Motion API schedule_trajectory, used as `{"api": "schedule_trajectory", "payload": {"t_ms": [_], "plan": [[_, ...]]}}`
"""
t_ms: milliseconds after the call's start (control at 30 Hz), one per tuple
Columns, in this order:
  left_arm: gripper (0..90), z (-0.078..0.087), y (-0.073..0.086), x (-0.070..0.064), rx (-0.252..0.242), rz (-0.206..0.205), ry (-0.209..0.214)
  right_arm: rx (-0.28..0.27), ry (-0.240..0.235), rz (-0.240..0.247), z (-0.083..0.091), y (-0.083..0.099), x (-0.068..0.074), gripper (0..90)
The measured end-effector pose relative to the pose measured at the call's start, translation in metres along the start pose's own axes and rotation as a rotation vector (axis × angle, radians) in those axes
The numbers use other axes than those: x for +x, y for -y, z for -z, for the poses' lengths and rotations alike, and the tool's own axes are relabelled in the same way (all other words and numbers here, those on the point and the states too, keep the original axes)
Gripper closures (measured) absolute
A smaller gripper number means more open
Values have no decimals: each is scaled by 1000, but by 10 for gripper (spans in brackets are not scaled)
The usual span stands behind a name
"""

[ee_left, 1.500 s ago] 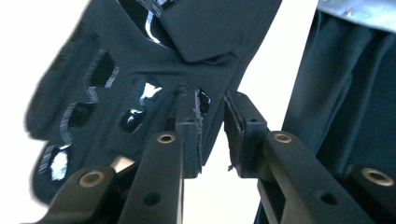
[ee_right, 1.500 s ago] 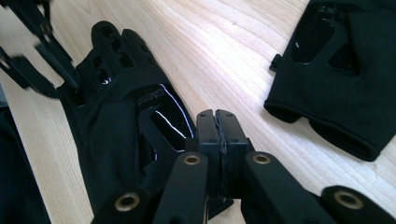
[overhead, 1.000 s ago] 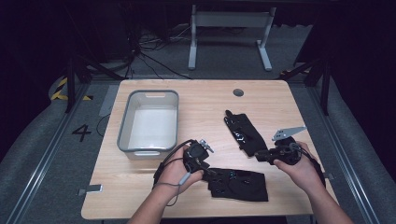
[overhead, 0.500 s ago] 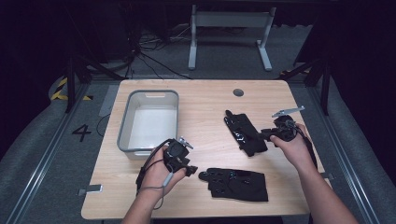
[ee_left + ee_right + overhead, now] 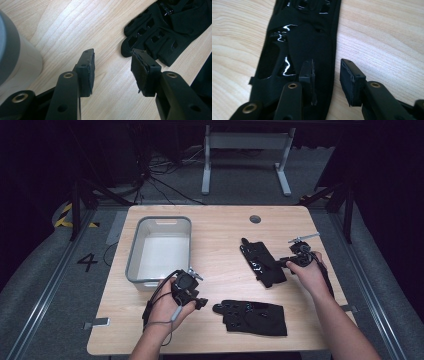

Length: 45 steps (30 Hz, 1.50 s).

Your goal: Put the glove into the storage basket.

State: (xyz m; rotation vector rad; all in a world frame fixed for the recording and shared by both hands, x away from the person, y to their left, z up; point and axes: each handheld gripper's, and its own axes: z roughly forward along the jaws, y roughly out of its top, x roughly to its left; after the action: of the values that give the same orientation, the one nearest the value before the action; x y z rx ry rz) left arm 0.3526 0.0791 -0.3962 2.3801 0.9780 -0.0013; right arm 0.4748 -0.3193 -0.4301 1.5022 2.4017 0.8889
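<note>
**Two soft gloves, both tongs parted and empty**

Your right gripper (image 5: 325, 82) stands with its jaws moderately apart, gripping nothing. One jaw hangs over the cuff end of the far glove (image 5: 304, 42) and the other over bare wood, so the glove's long edge runs between them. From above, that gripper (image 5: 289, 261) sits at the glove's 3 o'clock edge, about touching it.

Your left gripper (image 5: 112, 72) is also spread wide and empty over bare table (image 5: 75, 30). The near glove (image 5: 162, 32) lies at its 1 o'clock, fingertips pointing back at the jaws, close but apart. From above, that gripper (image 5: 200, 302) is at the 9 o'clock end of the near glove (image 5: 252, 316), with a small gap between.

Judge both gloves as light, limp fabric with glossy patches and cut-out holes. They will likely fold and dangle when lifted, and the shiny panels may slip. Pinch a doubled edge at the cuff instead of a single fingertip, and close fully, since thin cloth gives little to bite on.

The grey bin (image 5: 159, 222) stands at 11 o'clock of your left hand (image 5: 170, 302), near it, and looks empty.
</note>
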Motion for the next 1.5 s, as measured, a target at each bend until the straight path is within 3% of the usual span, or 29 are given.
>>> {"api": "schedule_trajectory", "payload": {"t_ms": [100, 300, 500, 733, 900, 1100, 1500], "plan": [[530, -1, -1, -2, -15, -42, 12, 21, 8, -7, -6, 1, 0, 630], [511, -1, -1, -3, -10, -36, 4, 14, 15, -2, -11, 3, 2, 643], [507, 0, -1, -3, -11, -35, 2, 28, -12, 4, -12, 4, 6, 837], [507, 0, -1, -1, -12, -31, 0, 14, -1, 60, -4, 2, 14, 862], [507, 0, -1, -1, -11, -33, -2, -64, 4, 141, 23, -2, 30, 864], [507, 0, -5, -3, -15, -44, 4, -122, 2, 189, 49, -3, 47, 867], [507, -2, -18, -5, -21, -81, 19, -159, -10, 304, 90, 10, 76, 868]]}}
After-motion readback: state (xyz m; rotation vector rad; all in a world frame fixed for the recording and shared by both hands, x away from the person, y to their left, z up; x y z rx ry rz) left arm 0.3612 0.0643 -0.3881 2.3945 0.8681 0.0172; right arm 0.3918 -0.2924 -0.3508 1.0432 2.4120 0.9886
